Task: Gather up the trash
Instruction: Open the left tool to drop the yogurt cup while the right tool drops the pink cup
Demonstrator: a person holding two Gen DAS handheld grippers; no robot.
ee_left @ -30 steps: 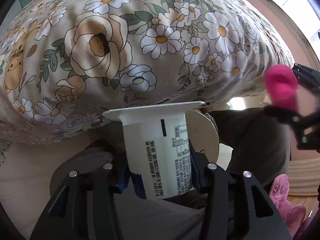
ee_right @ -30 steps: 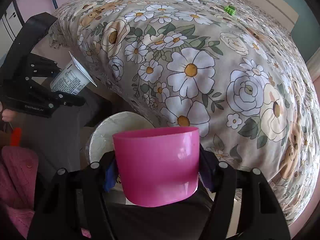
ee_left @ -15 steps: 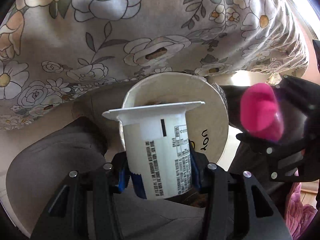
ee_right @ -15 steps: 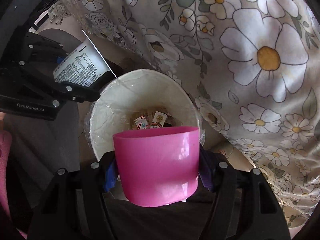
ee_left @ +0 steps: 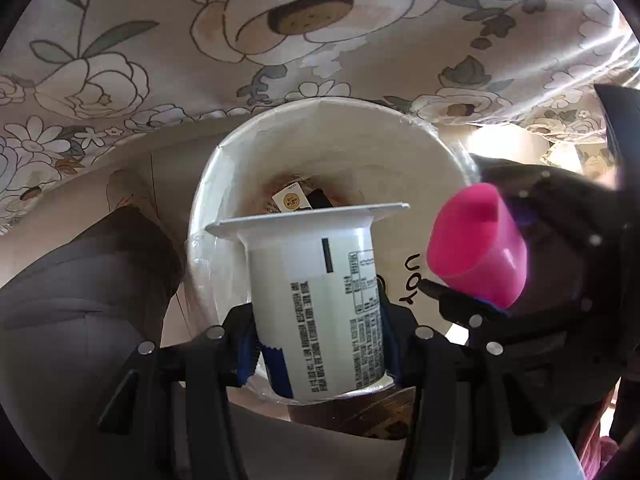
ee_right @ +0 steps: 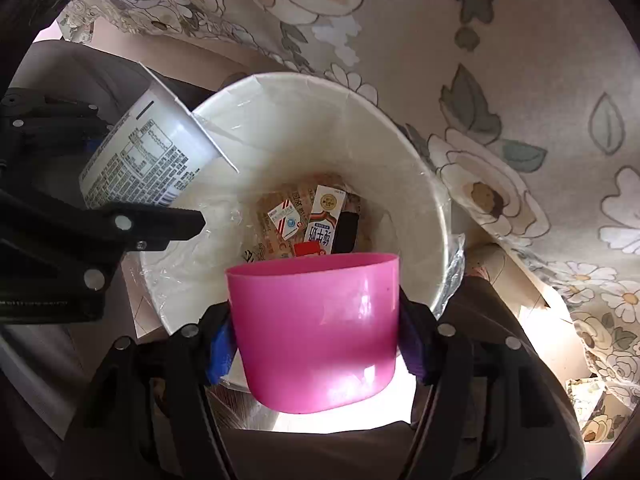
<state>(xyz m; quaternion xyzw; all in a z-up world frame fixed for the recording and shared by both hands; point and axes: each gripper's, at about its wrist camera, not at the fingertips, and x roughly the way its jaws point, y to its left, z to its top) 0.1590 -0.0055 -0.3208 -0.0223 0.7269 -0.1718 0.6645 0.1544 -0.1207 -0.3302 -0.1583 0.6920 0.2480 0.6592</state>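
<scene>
Above the white bin (ee_right: pixel 420 184), centre frame, the left gripper (ee_left: pixel 316 340) clasped a white yogurt cup (ee_left: pixel 316 304) and the right gripper (ee_right: pixel 316 344) a pink cup (ee_right: pixel 316 328); both sat near the rim, so release should come only once each cup is well inside it

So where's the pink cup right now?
The pink cup sits low-centre in the right wrist view, clamped in the right gripper, above the near rim of the white bin, right of the yogurt tub.

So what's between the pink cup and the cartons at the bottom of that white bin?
Nothing: in the right wrist view the pink cup hangs over the white bin, with only open space down to the cartons.
</scene>
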